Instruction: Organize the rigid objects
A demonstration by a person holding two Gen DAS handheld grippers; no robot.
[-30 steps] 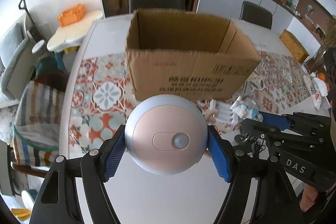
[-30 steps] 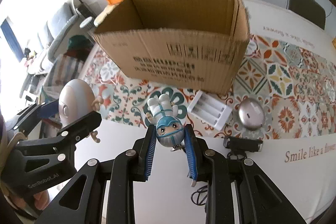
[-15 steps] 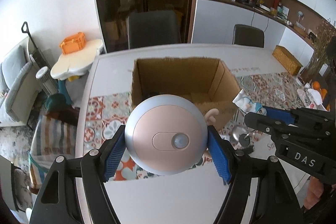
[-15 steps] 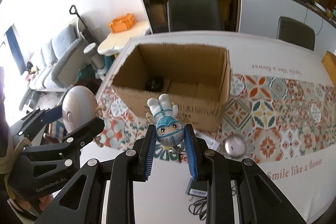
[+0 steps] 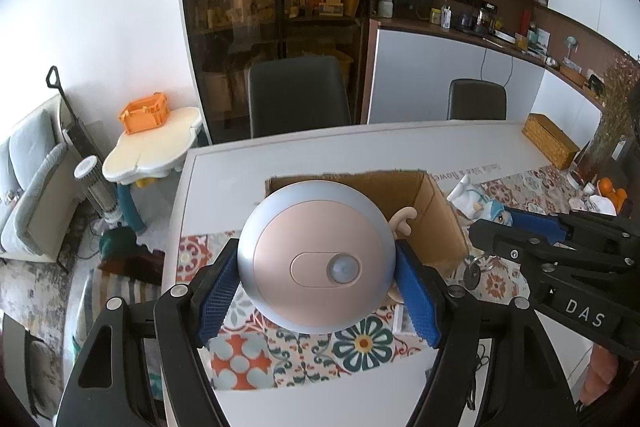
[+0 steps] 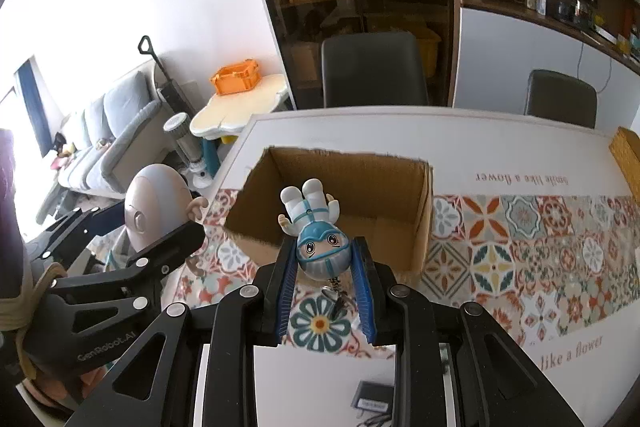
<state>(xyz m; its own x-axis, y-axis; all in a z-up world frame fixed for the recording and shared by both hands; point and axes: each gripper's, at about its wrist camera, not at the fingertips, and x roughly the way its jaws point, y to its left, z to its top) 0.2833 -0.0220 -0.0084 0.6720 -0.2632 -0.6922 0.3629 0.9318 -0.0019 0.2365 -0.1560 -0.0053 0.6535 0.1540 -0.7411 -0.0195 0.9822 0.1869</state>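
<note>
My left gripper point(image 5: 316, 271) is shut on a round silver and pink lamp toy point(image 5: 316, 257) with small tan arms, held high above the table in front of the open cardboard box point(image 5: 436, 223). My right gripper point(image 6: 325, 265) is shut on a small blue and white astronaut figure point(image 6: 316, 227), held head-down above the box's near wall point(image 6: 416, 243). The lamp toy and left gripper show at the left of the right wrist view point(image 6: 154, 207). The figure shows at the right of the left wrist view point(image 5: 478, 201). The box's floor is in shadow.
The box stands on a patterned tile runner point(image 6: 540, 227) on a white table point(image 6: 400, 135). A dark adapter with a cable point(image 6: 370, 401) lies near the table's front edge. Two dark chairs point(image 6: 372, 67) stand behind the table. A woven box point(image 5: 550, 141) sits far right.
Both grippers have risen and moved back with their toys. The box now looks lower and smaller, and its open inside shows from above.
</note>
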